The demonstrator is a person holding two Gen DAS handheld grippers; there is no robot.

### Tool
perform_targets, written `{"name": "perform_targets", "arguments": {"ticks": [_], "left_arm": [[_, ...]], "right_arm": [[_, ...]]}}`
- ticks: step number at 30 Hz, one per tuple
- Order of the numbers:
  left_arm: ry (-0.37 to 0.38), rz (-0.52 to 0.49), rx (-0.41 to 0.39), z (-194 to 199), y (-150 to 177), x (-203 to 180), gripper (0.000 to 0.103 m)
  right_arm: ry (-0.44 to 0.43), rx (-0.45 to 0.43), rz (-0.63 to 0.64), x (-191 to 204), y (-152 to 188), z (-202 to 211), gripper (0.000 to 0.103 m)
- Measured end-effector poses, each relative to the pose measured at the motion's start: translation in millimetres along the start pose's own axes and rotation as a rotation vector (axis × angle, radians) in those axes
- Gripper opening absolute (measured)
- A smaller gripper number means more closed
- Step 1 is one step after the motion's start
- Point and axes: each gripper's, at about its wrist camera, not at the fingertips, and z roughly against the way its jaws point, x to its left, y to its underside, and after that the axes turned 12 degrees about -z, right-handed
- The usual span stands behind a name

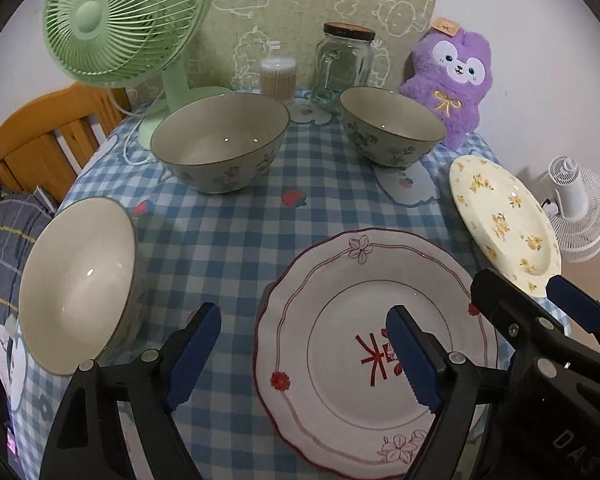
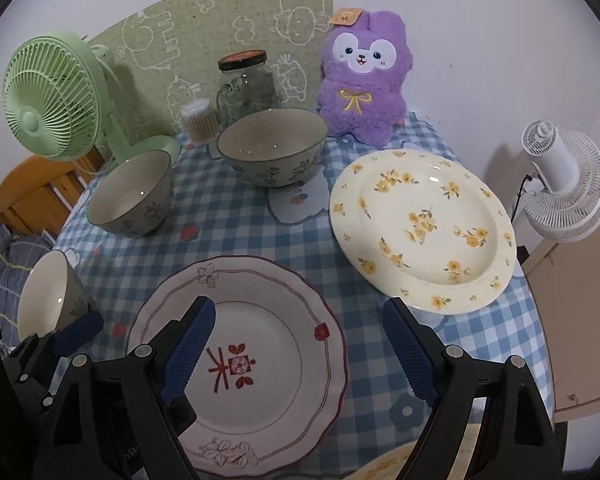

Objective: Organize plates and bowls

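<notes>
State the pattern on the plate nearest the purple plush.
Yellow flowers on cream plate; right wrist view shows it best.

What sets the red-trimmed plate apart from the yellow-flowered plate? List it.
The red-trimmed plate is white with a red wavy edge and a red mark in the middle; the yellow-flowered plate is cream with a smooth round edge and yellow blossoms scattered all over. The red-trimmed plate lies nearest the cameras, under the open grippers; the yellow-flowered plate sits farther back and to the right. Both lie face up and empty on the checked tablecloth.
</notes>
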Motion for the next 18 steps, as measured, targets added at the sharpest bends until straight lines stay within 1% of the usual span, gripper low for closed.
{"name": "perform_targets", "arguments": {"ticks": [1, 2, 5, 11, 18], "left_arm": [[-0.007, -0.010, -0.003, -1.5, -1.0, -2.0, 0.085], [-0.009, -0.014, 0.000, -3.0, -2.2, -2.6, 0.085], [-0.003, -0.017, 0.006, -7.0, -5.2, -4.6, 0.084], [0.005, -0.037, -0.012, -7.0, -18.4, -15.9, 0.084], [0.021, -0.058, -0.022, -9.9, -37.2, -41.0, 0.084]], "right_arm": [[-0.002, 0.005, -0.001, -0.1, -0.4, -1.9, 0.083], [-0.004, 0.009, -0.003, -0.7, -0.7, -3.4, 0.081], [-0.001, 0.005, -0.008, -3.5, -3.9, -5.3, 0.081], [0.011, -0.021, -0.027, -16.4, -18.9, -1.9, 0.081], [0.031, -0.043, -0.047, -43.6, -40.7, 1.8, 0.081]]}}
